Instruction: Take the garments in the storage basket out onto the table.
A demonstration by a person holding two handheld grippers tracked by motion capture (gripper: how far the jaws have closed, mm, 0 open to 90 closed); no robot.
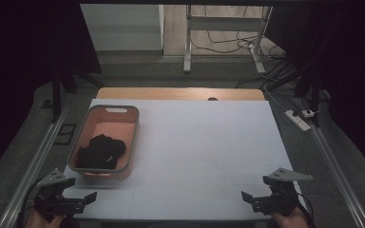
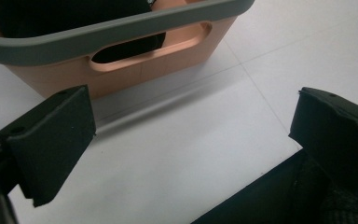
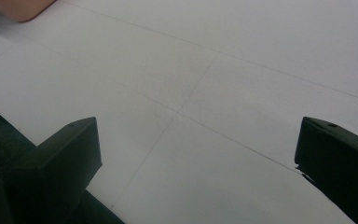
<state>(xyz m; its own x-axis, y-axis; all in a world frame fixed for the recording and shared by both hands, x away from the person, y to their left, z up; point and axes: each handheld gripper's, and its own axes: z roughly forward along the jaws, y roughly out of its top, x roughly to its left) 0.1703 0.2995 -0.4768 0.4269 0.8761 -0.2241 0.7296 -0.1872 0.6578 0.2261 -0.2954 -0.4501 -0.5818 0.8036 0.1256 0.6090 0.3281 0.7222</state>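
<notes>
I held the left gripper (image 1: 89, 198) and right gripper (image 1: 247, 198) spread wide and empty near the table's (image 1: 204, 142) front edge. The black cloth (image 1: 100, 151) lay bunched in the pink basket (image 1: 134, 137); it looked soft and light, best pinched at a raised fold.

Dark bundle (image 1: 101, 151) in the basket (image 1: 132, 142): possibly cloth; too dim to identify. Both hands (image 1: 291, 219) are cropped by the bottom edge.

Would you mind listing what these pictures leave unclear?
- Black item in the basket: high view too dim to tell what it is; in the left gripper view the basket's rim and the top edge hide most of it.
- Basket in the right gripper view: cut off at the top-left corner.
</notes>
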